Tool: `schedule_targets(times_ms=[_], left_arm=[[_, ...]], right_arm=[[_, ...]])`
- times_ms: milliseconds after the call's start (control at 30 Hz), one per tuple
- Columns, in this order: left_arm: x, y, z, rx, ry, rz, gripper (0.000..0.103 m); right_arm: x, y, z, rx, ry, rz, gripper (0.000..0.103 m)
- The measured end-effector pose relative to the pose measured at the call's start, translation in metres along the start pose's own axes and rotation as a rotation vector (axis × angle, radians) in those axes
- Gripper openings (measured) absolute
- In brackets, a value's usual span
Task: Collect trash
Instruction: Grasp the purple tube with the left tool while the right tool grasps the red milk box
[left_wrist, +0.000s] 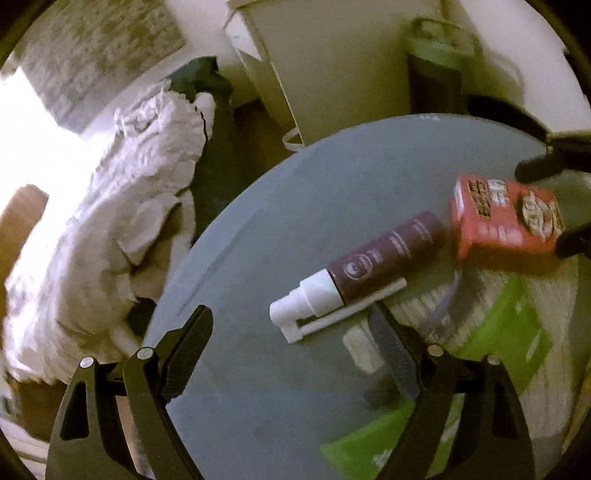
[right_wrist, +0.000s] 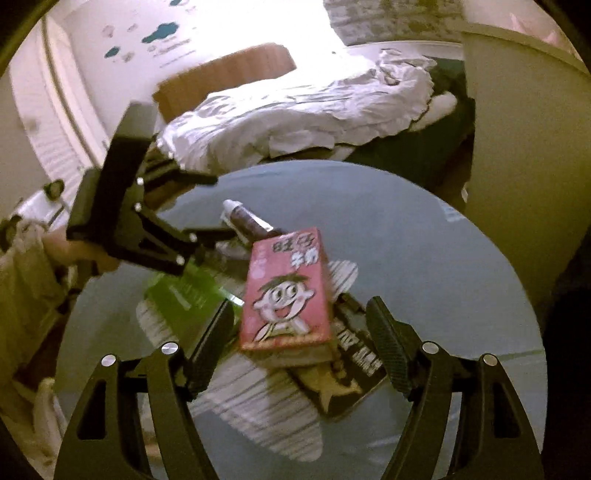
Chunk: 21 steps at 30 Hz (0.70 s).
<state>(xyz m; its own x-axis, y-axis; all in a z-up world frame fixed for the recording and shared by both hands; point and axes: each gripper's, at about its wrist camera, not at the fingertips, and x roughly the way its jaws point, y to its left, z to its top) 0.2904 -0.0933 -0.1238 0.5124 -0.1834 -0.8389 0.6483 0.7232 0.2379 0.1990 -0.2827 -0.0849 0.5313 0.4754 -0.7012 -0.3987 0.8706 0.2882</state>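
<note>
— Red carton (right_wrist: 286, 291) lay between my right tool (right_wrist: 301, 325) pads?
— Yes, flat on the counter (right_wrist: 424, 258), jaws spread, nothing clasped. My left tool (left_wrist: 291, 328) hung unclenched near the spray bottle (left_wrist: 369, 266), ready for its own pick.

A red carton (right_wrist: 286, 291) with a cartoon face lies tilted on a round grey counter (right_wrist: 424, 240), between the wide-apart jaws of the right gripper (right_wrist: 301, 328), whose pads do not press on it. Under the carton lie a striped white cloth or paper (right_wrist: 255, 398) and a dark printed packet (right_wrist: 354, 373). Just beside the carton on its far-left side sits a green packet (right_wrist: 184, 291), and beyond the carton a dark bottle (right_wrist: 245, 219) with a white cap. The left gripper (right_wrist: 218, 206) reaches in near that bottle, jaws parted. Beyond the counter is a bed with rumpled white bedding (right_wrist: 295, 114).
</note>
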Motion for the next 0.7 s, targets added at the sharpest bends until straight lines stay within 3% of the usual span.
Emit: schedule_targets(times_ms=[133, 200, 300, 433, 533, 633, 700], left_arm=[[0.005, 0.001, 0.000, -0.137, 0.038, -0.054, 0.066], [0.000, -0.012, 0.001, -0.104, 0.045, -0.082, 0.066], [-0.002, -0.028, 0.007, -0.029, 0.033, -0.030, 0.068], [0.008, -0.019, 0.027, -0.044, 0.016, 0.005, 0.077], [0.016, -0.022, 0.037, 0.025, 0.013, -0.013, 0.077], [0.017, -0.027, 0.040, 0.088, 0.002, -0.025, 0.075], [0.019, -0.021, 0.042, 0.028, 0.016, -0.095, 0.061]], right_arm=[[0.002, -0.020, 0.003, 0.089, 0.001, 0.038, 0.063], [0.002, -0.025, 0.003, 0.111, 0.000, 0.059, 0.061], [0.004, -0.025, 0.005, 0.098, 0.002, 0.060, 0.061], [0.007, -0.013, 0.007, 0.048, -0.002, 0.047, 0.061], [0.004, -0.003, 0.005, 0.004, -0.023, 0.044, 0.061], [0.003, 0.009, 0.004, -0.044, -0.029, 0.045, 0.063], [0.012, 0.015, 0.002, -0.066, 0.005, 0.018, 0.063]])
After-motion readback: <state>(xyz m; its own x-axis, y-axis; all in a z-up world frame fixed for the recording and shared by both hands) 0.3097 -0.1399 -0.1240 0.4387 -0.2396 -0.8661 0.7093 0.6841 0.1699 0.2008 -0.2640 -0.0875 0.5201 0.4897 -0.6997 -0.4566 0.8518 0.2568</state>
